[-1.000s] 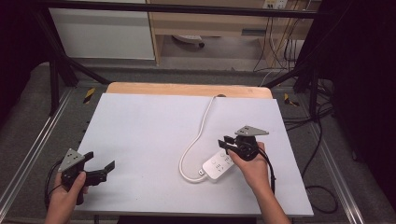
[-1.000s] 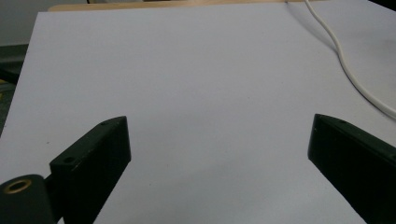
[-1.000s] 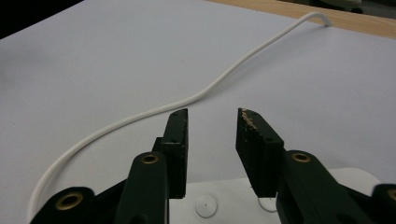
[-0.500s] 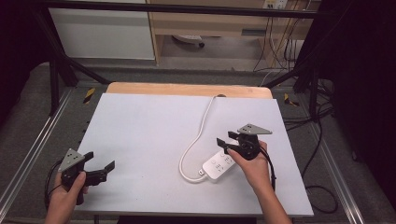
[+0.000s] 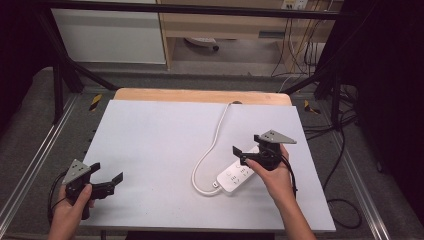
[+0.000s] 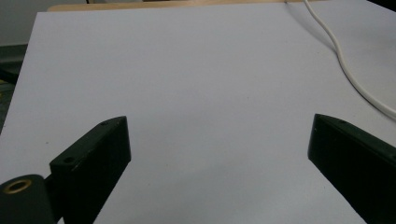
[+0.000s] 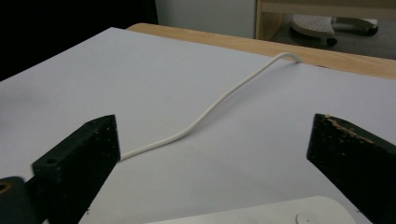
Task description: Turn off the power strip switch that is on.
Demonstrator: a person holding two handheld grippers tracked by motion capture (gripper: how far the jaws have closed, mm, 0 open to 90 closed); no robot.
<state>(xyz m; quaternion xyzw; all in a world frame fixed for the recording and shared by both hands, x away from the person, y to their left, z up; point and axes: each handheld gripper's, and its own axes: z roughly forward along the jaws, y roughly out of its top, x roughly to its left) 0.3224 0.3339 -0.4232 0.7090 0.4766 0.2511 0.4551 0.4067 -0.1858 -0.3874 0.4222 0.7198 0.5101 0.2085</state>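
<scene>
A white power strip (image 5: 239,175) lies on the white table top (image 5: 150,135), right of the middle; its far end shows in the right gripper view (image 7: 261,215). Its white cable (image 5: 212,145) loops off the left end and runs to the table's back edge (image 7: 210,109). My right gripper (image 5: 246,145) hovers over the strip's right end. Its jaws have just been opening and stand wide (image 7: 212,140) with nothing between them. My left gripper (image 5: 107,171) rests near the front left corner, open and empty (image 6: 219,140).
A strip of bare wood (image 5: 200,95) edges the table at the back. Metal rails run along both sides, and loose cables lie on the floor to the right (image 5: 345,150). The cable (image 6: 345,65) crosses the far right of the left gripper view.
The right gripper's jaws have spread wider above the power strip. The right hand has hardly shifted, and the left hand has kept still.
</scene>
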